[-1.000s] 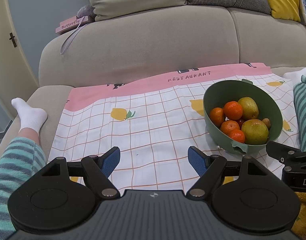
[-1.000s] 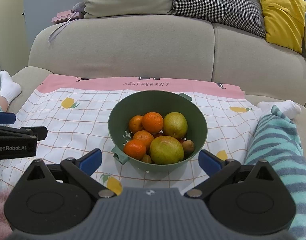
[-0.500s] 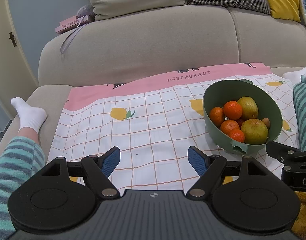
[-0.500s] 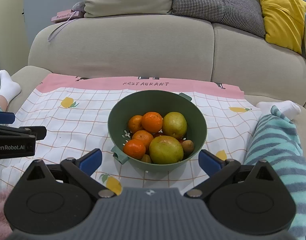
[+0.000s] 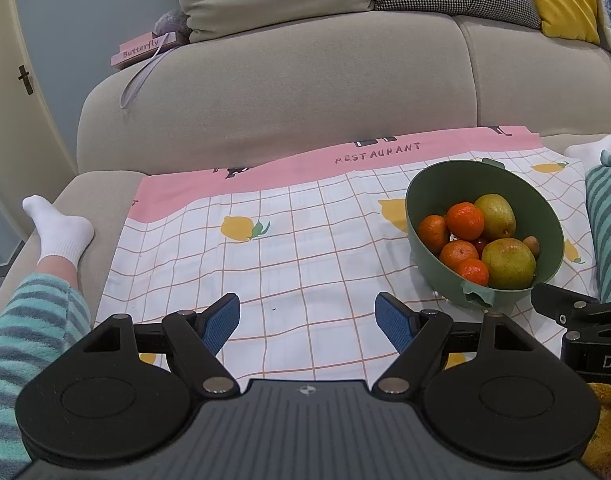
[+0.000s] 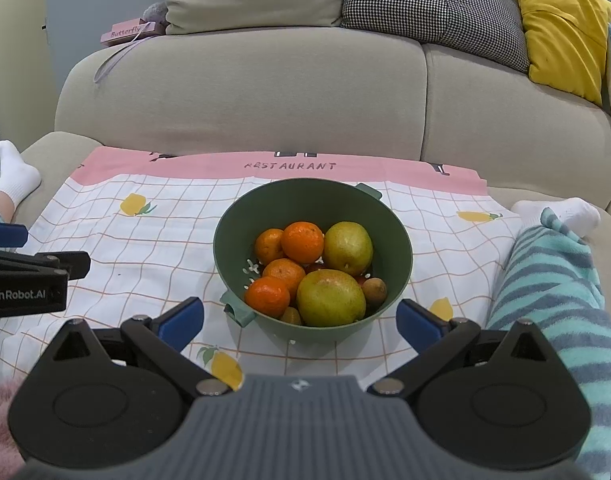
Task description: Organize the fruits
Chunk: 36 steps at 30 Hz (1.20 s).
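All visible fruit (image 6: 305, 268) sits in the green bowl (image 6: 397, 236), none on the cloth (image 6: 145, 256); both grippers, left gripper (image 5: 307, 316) and right gripper (image 6: 299, 320), hang spread and empty.

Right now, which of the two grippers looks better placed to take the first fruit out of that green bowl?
Probably the right gripper: it is open and the green bowl of fruit sits straight ahead between its fingers. The left gripper, also open, faces bare tablecloth, with the bowl off to its right.
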{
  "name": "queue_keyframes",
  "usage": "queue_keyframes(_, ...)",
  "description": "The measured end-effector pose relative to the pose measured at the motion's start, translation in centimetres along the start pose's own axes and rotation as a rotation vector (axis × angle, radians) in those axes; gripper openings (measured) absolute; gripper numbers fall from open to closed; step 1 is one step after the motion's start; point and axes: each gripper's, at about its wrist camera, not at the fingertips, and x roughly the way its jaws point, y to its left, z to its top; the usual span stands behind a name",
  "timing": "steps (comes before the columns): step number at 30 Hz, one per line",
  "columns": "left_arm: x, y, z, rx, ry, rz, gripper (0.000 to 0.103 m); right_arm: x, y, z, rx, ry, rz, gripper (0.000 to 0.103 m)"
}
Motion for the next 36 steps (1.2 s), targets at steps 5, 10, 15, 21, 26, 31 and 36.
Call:
queue_keyframes(5,0.0,-0.01,-0.02,0.0,-0.001,0.0,0.09,0.08,-0.06,-0.04,0.001,0.0,-0.001,0.099)
queue_keyframes(10,-0.13,0.12,0.15,0.002,-0.006,-0.002,0.09,0.15,-0.09,-0.09,0.001,0.001,-0.002,0.099)
queue_keyframes(15,-0.16,0.14,0.07,0.001,-0.006,-0.003,0.09,0.16,-0.12,-0.07,0.0,0.0,-0.001,0.099)
queue_keyframes(21,-0.34,0.06,0.1,0.0,-0.014,-0.006,0.09,0.18,-0.18,-0.12,0.002,0.001,-0.004,0.099)
queue_keyframes(26,-0.41,0.0,0.03,0.0,-0.022,-0.005,0.09,0.17,-0.14,-0.15,0.002,0.002,-0.005,0.099)
queue_keyframes(31,-0.59,0.01,-0.02,0.0,-0.034,-0.008,0.09,0.2,-0.16,-0.14,0.002,0.002,-0.005,0.099)
queue_keyframes(36,-0.79,0.05,-0.01,0.002,-0.043,-0.001,0.09,0.22,-0.18,-0.13,0.001,0.002,-0.005,0.099)
